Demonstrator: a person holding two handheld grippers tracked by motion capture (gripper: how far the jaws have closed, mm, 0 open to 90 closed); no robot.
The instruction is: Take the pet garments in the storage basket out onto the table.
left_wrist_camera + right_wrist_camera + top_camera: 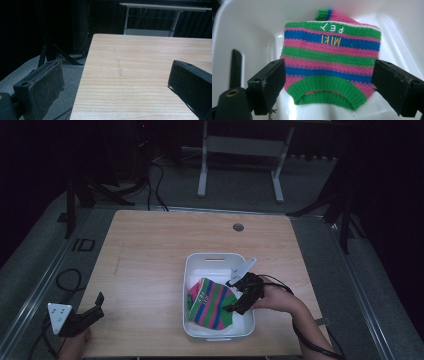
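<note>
The knitted garment lies in the tub on the desk, just left of the right hand-held gripper. The left hand-held gripper sits well apart, at the desk's near-left corner.

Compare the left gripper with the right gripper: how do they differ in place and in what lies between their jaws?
The left gripper sits at the table's near left corner; the right gripper reaches into the white bin. The left gripper's jaws frame bare wood; the right gripper's jaws flank the striped sock, not touching it. Both stand open.
</note>
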